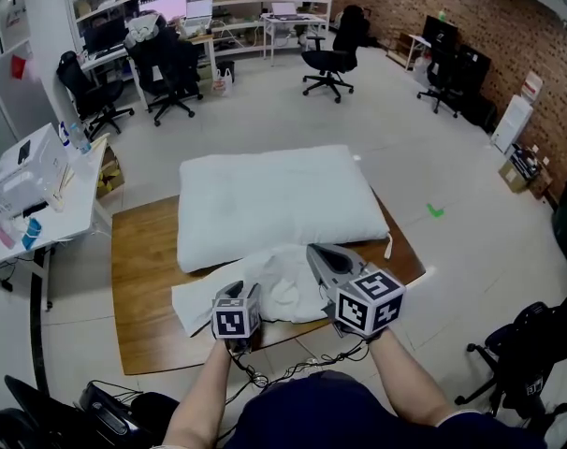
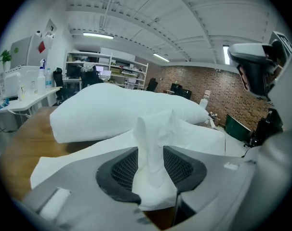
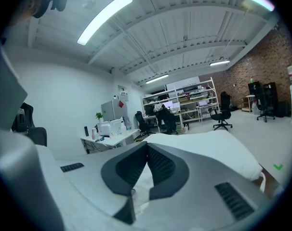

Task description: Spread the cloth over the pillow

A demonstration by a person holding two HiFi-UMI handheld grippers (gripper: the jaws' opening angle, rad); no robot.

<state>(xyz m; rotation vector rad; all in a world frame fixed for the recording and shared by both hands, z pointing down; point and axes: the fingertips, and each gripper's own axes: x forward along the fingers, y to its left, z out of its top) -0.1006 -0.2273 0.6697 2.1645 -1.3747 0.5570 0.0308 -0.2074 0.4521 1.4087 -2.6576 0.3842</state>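
Observation:
A white pillow [image 1: 274, 199] lies across the far half of a low wooden table [image 1: 138, 279]. The white cloth [image 1: 283, 283] lies crumpled on the table's near edge, against the pillow's front. My left gripper [image 1: 233, 294] sits at the cloth's near left part. In the left gripper view its jaws [image 2: 151, 165] stand apart with a pinched-up ridge of cloth [image 2: 158, 129] standing loose between the pads. My right gripper [image 1: 313, 249] hovers over the cloth's right part, pointing at the pillow [image 3: 218, 148]. Its jaws [image 3: 147, 148] are shut, tips together.
A white desk [image 1: 40, 213] with bottles and a box stands left of the table. Office chairs [image 1: 171, 73] and shelves fill the back of the room. Cables [image 1: 293, 368] lie on the floor by my legs. A black chair [image 1: 527, 354] stands at the near right.

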